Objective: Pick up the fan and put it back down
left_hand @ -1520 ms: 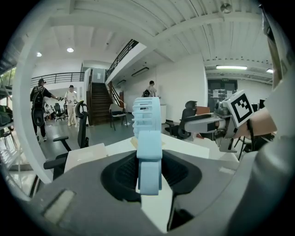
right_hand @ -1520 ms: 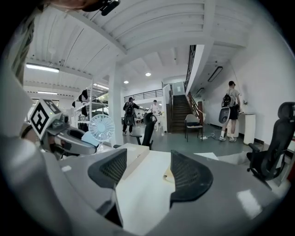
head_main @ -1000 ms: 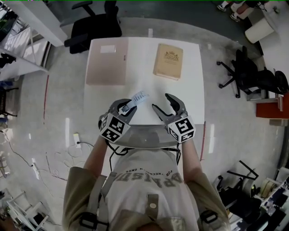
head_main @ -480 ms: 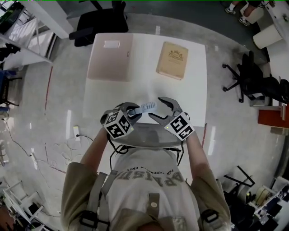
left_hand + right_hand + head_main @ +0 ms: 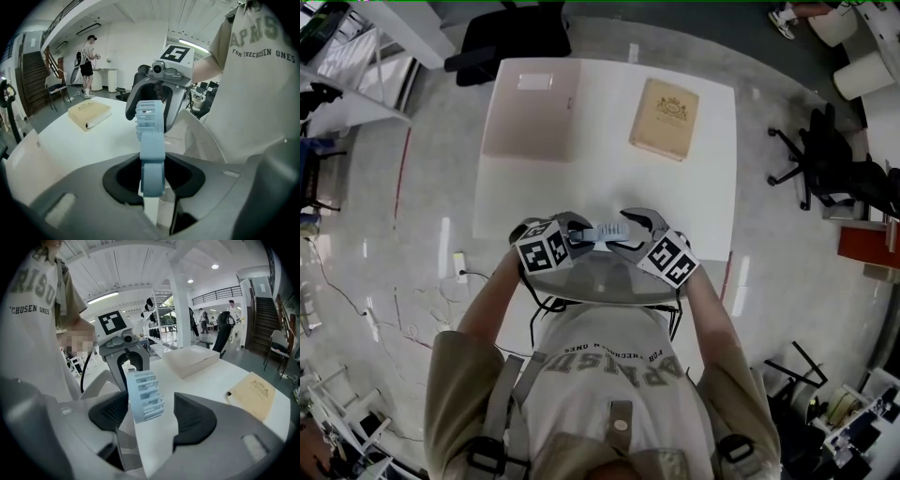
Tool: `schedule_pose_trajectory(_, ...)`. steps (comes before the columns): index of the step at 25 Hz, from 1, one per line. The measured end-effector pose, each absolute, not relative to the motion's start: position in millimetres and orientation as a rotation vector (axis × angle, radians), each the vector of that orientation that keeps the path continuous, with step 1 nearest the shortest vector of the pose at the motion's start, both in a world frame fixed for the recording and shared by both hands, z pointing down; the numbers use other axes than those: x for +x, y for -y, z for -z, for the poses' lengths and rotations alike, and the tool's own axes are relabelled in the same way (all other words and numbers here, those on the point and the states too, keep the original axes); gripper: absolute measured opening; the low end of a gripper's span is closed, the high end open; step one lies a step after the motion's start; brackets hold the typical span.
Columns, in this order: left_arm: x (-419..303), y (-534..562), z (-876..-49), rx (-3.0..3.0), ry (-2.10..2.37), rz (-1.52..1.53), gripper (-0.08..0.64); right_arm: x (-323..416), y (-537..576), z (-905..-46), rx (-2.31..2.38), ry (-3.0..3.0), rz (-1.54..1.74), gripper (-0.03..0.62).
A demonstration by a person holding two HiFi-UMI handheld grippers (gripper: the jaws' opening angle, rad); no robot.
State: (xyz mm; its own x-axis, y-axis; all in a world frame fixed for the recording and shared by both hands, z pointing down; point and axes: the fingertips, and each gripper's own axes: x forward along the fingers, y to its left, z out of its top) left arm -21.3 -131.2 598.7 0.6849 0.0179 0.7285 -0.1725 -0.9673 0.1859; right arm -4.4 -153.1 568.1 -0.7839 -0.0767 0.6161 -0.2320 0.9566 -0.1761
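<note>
The light blue hand fan [image 5: 606, 229] hangs over the near edge of the white table [image 5: 703, 187]. My left gripper [image 5: 579, 232] is shut on its handle [image 5: 153, 161], which sticks up between the two dark pads. The slatted fan head [image 5: 146, 395] lies between the jaws of my right gripper [image 5: 151, 417]. Those jaws stand wide open: the head sits close to the left pad, with a clear gap to the right pad. The two grippers face each other, and each one shows in the other's view, the left gripper [image 5: 123, 351] and the right gripper [image 5: 161, 91].
A tan book [image 5: 670, 119] lies at the table's far right and a flat pinkish box [image 5: 532, 111] at the far left. A grey mesh chair back [image 5: 609, 281] sits just under the grippers. Black office chairs [image 5: 502, 42] [image 5: 825, 159] stand around the table.
Both grippers have come down toward the table's near edge and closer together. The fan has swung from slanted to level, and its head now lies between the right jaws.
</note>
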Motion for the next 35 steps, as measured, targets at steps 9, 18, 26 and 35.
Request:
schedule_pose_trajectory(9, -24.0, 128.9, -611.8, 2.623, -0.013, -1.182, 0.129, -10.1, 141.3, -582.2, 0.129, 2.427, -0.349, 0.218)
schedule_pose_trajectory(18, -22.9, 125.7, -624.6, 2.58, -0.058, -1.18, 0.133, -5.3, 138.2, -598.4, 0.113, 2.404, -0.463, 0.198)
schedule_pose_trajectory(26, -17.0, 138.6, -628.6, 2.636, 0.042, -1.274, 0.187, 3.7, 142.7, -606.1, 0.188, 2.421, -0.764, 0.189)
schedule_pose_trajectory(35, -12.8, 145.7, -631.8, 2.691, 0.133, -1.299, 0.244, 11.3, 144.9, -615.7, 0.136, 2.386, -1.019, 0.184)
